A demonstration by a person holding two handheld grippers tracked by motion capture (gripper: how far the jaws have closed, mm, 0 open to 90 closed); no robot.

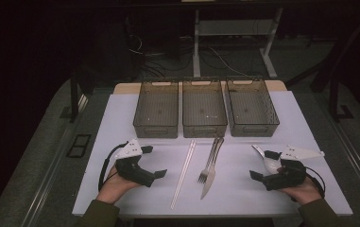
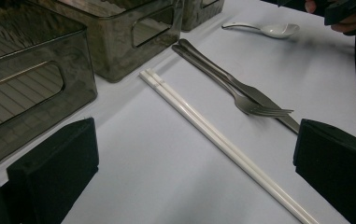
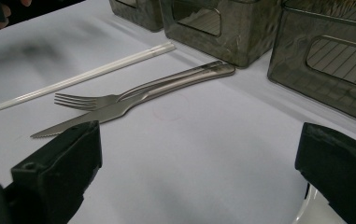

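On the white tabletop [image 1: 121, 123] lie a pair of white chopsticks [image 1: 184, 172], a metal fork [image 1: 210, 161] and a table knife [image 1: 209, 184], side by side in the middle. A white spoon [image 1: 267, 160] rests at the right, close under my right gripper [image 1: 262, 164], which stands open and holds nothing. My left gripper [image 1: 155, 161] is open and holds nothing, left of the chopsticks. The left gripper view has the chopsticks [image 2: 213, 133], fork [image 2: 259, 111], knife [image 2: 259, 95] and spoon [image 2: 271, 30] ahead of its wide jaws. The right gripper view faces the knife [image 3: 73, 125], fork [image 3: 75, 100] and chopsticks [image 3: 82, 77].
Three smoky translucent bins stand in a row at the back: left [image 1: 155, 109], middle [image 1: 204, 109], right [image 1: 252, 108], each with nothing visible inside. A person's hands hold the grippers near the front edge. Dark floor, cables and desk legs lie beyond the table.
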